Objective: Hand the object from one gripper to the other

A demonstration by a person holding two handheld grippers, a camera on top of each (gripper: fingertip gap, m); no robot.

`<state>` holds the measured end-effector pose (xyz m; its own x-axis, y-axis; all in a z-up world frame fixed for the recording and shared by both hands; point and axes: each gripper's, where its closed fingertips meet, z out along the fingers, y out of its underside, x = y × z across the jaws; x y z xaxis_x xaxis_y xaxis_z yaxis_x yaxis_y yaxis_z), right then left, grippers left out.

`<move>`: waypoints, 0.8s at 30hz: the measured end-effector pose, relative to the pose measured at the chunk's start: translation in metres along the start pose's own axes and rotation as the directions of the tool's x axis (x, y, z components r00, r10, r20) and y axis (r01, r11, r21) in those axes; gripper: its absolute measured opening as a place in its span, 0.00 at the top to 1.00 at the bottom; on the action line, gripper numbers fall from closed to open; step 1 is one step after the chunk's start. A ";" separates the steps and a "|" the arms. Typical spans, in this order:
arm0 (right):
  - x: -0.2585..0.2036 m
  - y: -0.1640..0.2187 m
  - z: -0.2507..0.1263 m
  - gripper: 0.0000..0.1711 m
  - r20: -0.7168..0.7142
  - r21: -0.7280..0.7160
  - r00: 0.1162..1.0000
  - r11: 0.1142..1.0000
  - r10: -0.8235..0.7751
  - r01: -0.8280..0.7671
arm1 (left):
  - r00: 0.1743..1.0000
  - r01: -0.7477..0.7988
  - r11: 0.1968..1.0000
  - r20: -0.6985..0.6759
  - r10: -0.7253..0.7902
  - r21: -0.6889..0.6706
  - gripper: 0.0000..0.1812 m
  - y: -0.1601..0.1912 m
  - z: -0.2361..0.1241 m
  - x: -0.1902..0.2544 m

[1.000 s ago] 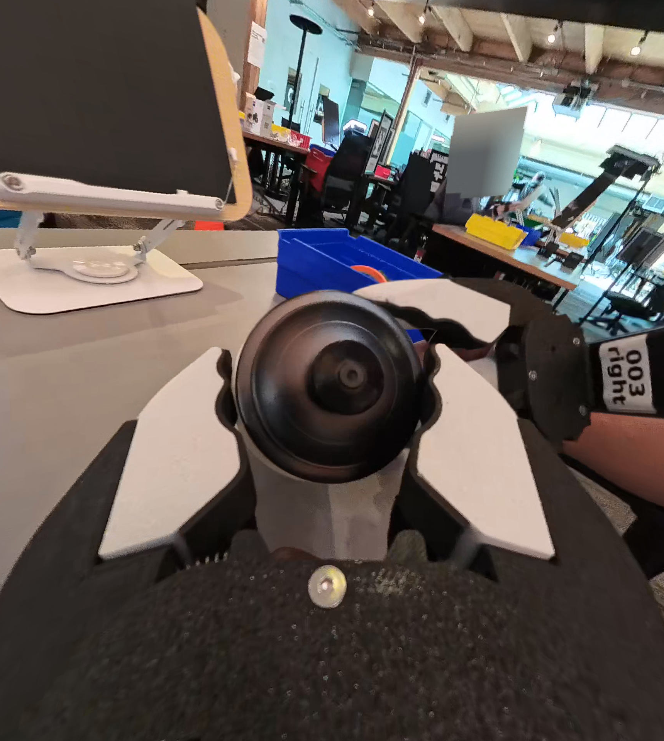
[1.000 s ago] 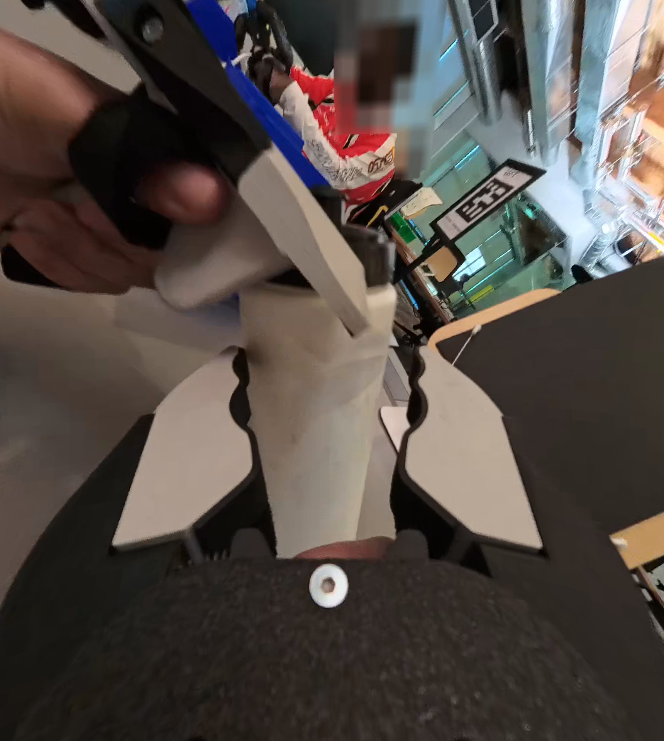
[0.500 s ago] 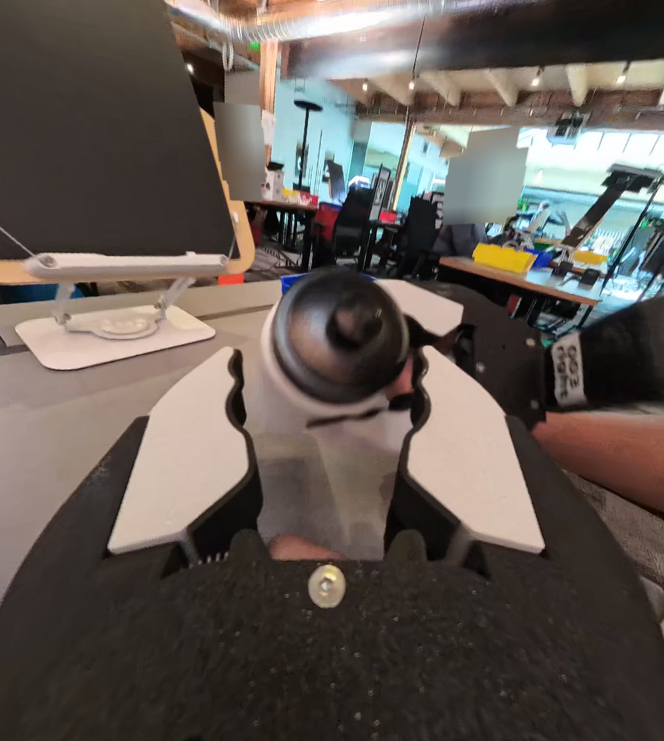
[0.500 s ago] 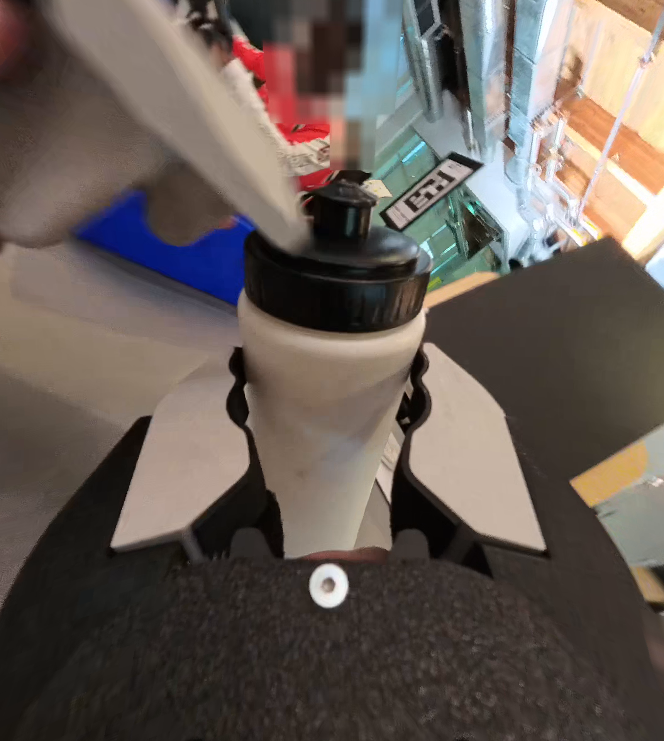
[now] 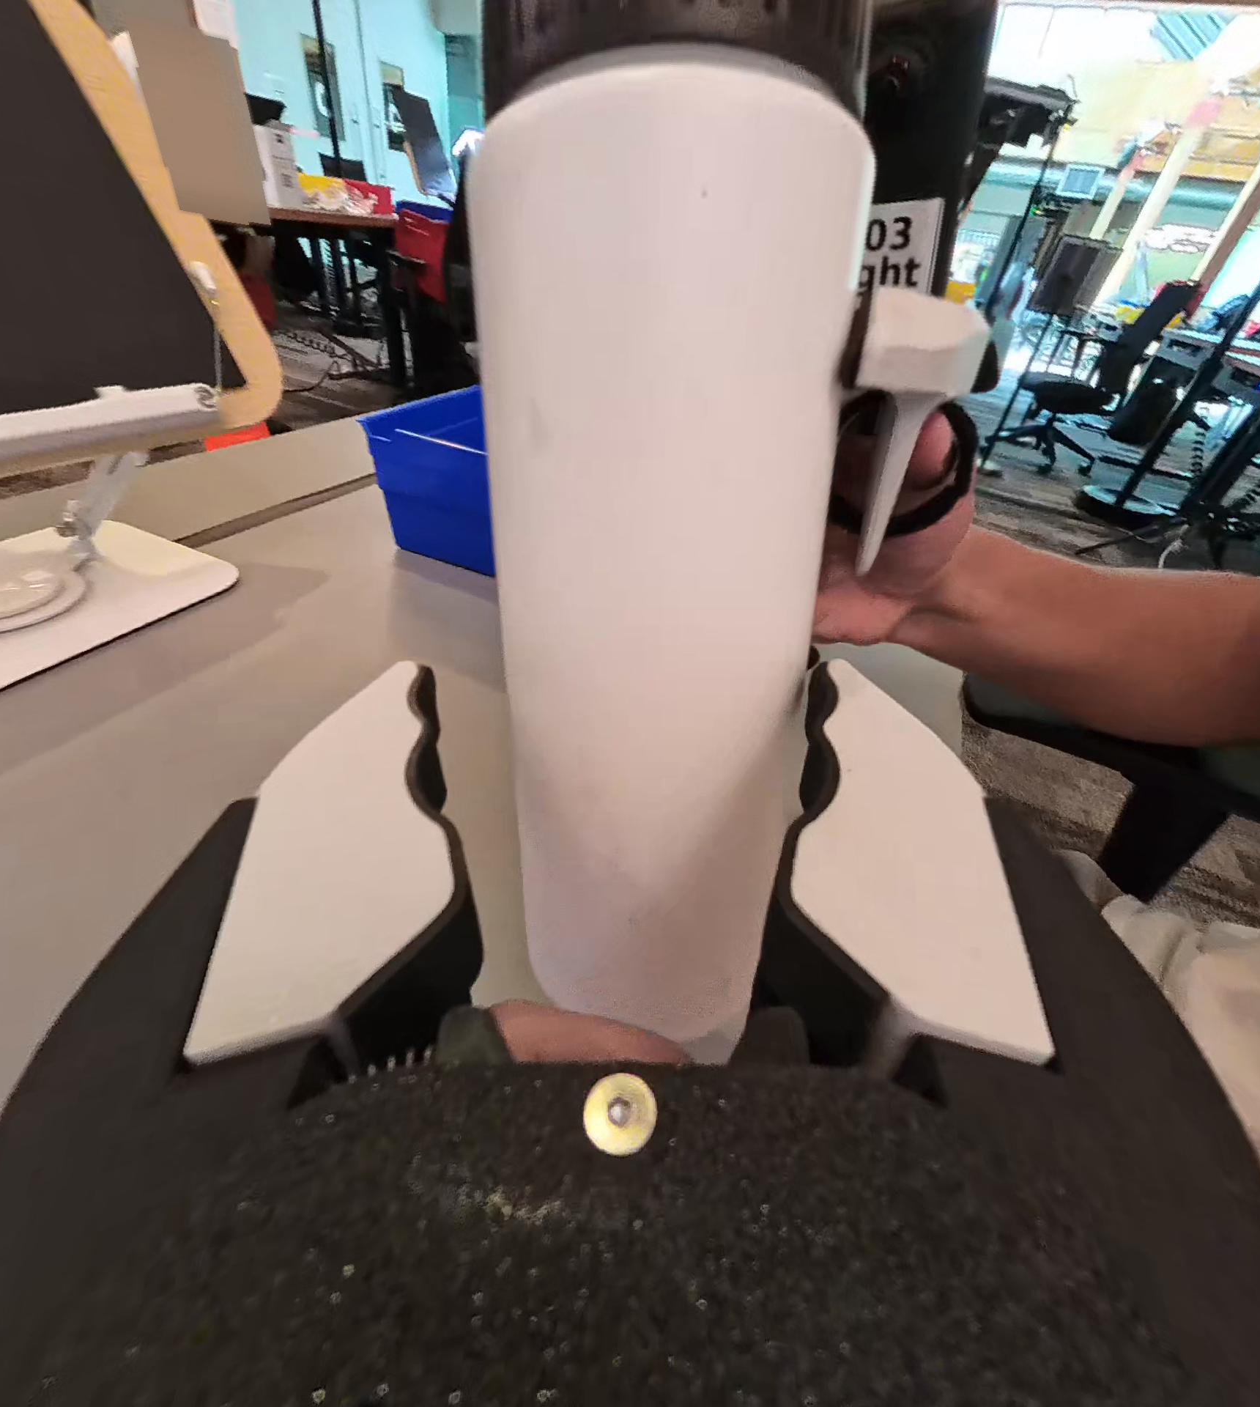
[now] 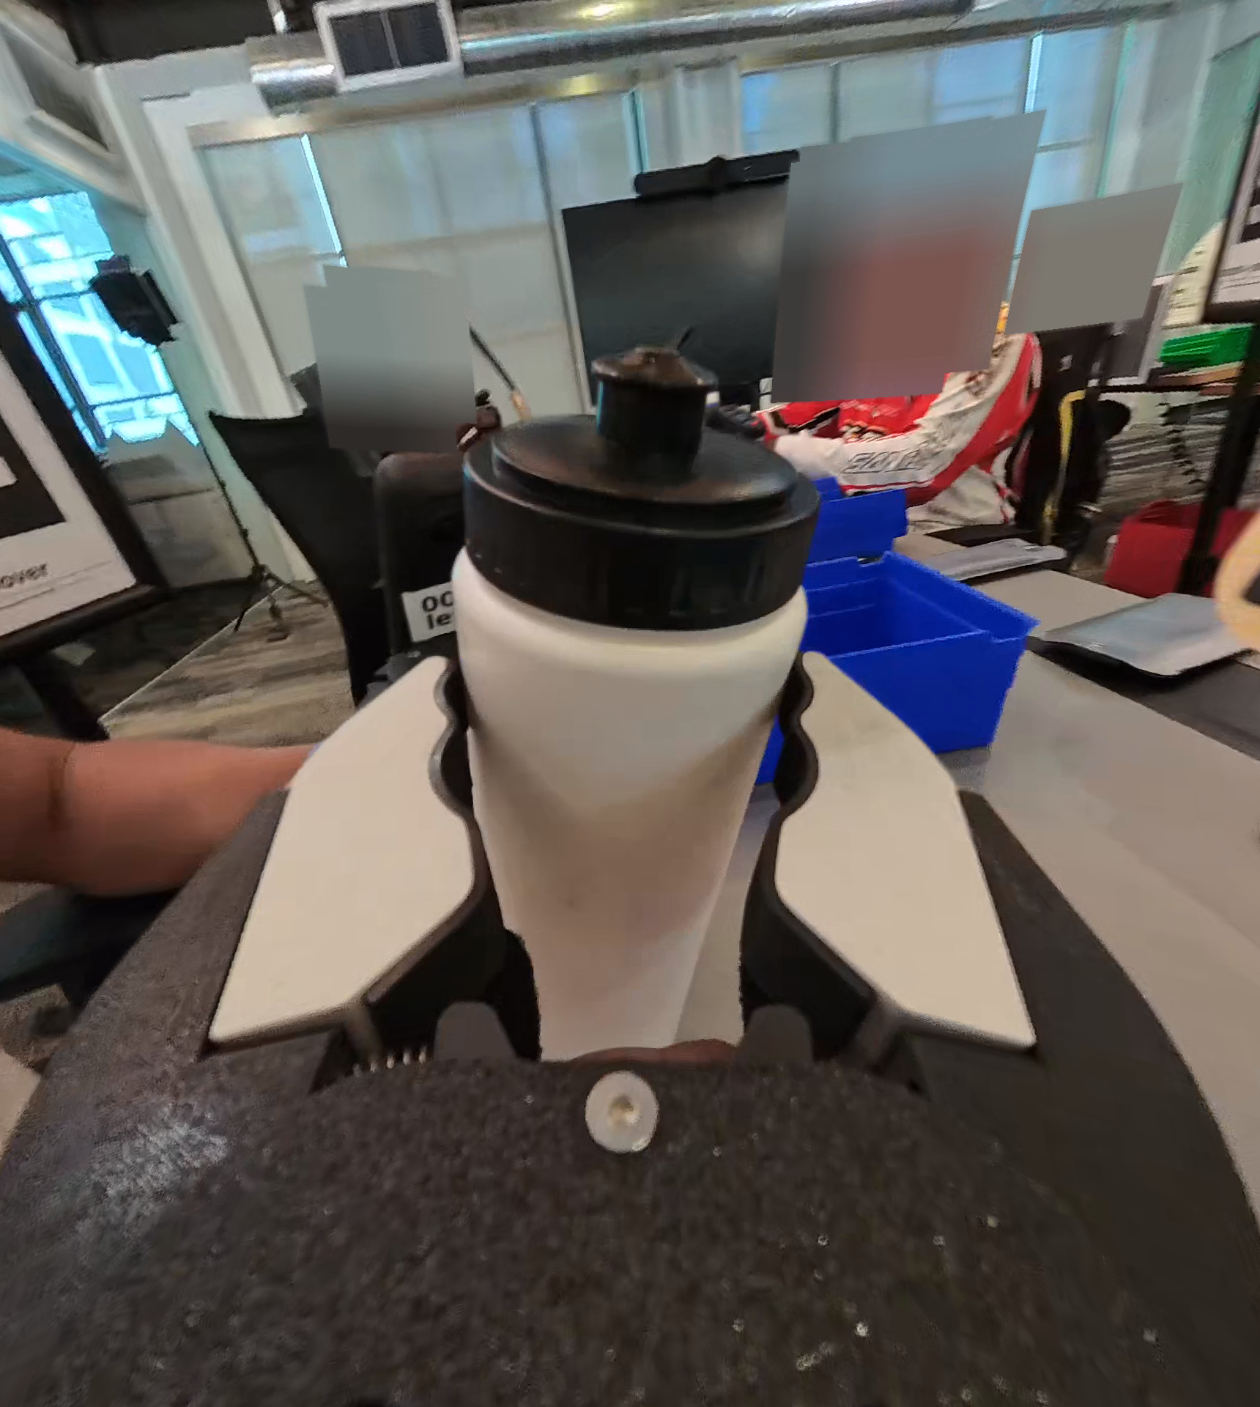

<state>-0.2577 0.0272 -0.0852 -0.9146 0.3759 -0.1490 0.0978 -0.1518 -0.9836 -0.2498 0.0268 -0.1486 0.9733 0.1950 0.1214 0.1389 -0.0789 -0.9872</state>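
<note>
Grey and smooth, the table (image 5: 117,731) runs bare to the left of the left tongs (image 5: 619,754), with a blue bin (image 5: 433,480) near its far edge and a white stand base (image 5: 41,609) off to the left; on the right the table edge drops to carpet. The white bottle (image 6: 619,761) stands upright between the fingers of the right tongs (image 6: 623,731), which are closed on its body just below the ribbed black cap (image 6: 638,533), both scalloped dark pads touching its sides. In the left wrist view the bottle (image 5: 657,495) fills the middle; the left tongs stand spread, a clear gap on the left side, the right pad close to the bottle's lower wall. The bottle is matte, tapering toward its base; the fingers (image 5: 338,860) are flat pale plates on black grainy bodies.
</note>
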 end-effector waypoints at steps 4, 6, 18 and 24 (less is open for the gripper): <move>-0.016 0.005 0.012 0.54 0.050 -0.002 0.999 1.000 -0.022 0.022 | 0.998 -0.050 0.998 -0.045 0.049 -0.023 0.55 0.002 0.003 0.017; -0.015 0.009 0.012 0.54 0.047 -0.046 0.998 0.998 -0.029 0.032 | 0.999 -0.043 0.996 -0.035 0.040 -0.076 0.55 0.005 0.002 0.015; 0.008 0.002 -0.013 0.45 0.146 -0.607 0.939 0.722 -0.310 0.332 | 0.753 -0.419 0.742 0.256 0.606 -0.523 0.56 0.027 -0.027 -0.049; 0.022 0.042 0.004 0.49 0.226 -0.738 0.890 0.527 -0.395 0.422 | 0.732 -0.428 0.710 0.247 0.635 -0.559 0.56 0.032 -0.021 -0.047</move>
<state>-0.2748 0.0256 -0.1290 -0.9417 0.1876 0.2794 -0.0448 0.7530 -0.6565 -0.2871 -0.0059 -0.1841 0.7554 0.3340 -0.5637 -0.2154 -0.6859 -0.6951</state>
